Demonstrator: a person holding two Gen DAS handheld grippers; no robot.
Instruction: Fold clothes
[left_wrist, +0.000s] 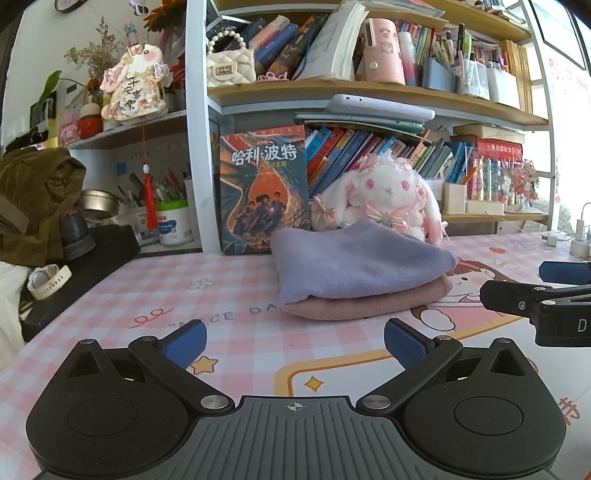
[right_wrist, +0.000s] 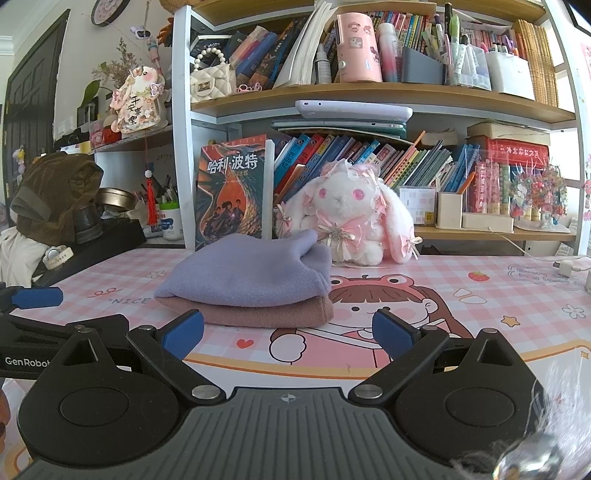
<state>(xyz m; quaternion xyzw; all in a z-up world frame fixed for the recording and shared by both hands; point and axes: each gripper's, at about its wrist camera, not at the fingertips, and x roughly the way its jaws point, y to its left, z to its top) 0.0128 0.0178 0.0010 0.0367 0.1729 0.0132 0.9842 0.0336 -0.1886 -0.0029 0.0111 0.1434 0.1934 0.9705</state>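
Stack of two folded soft cloths — lilac fleece garment (left_wrist: 360, 260) atop dusty-pink one (left_wrist: 369, 302) — lies on my pink-checked counter (left_wrist: 147, 295). Left claw (left_wrist: 295, 347) and right claw (right_wrist: 288, 334): I see both spread, empty, just short of it.

A white-and-pink plush rabbit (right_wrist: 347, 218) is sitting against the white-framed wooden bookshelf (right_wrist: 369, 92). Just left of the rabbit, a dark illustrated paperback book (right_wrist: 231, 192) is standing upright. A brown crumpled jacket (right_wrist: 55, 195) is lying well left of the bookshelf.
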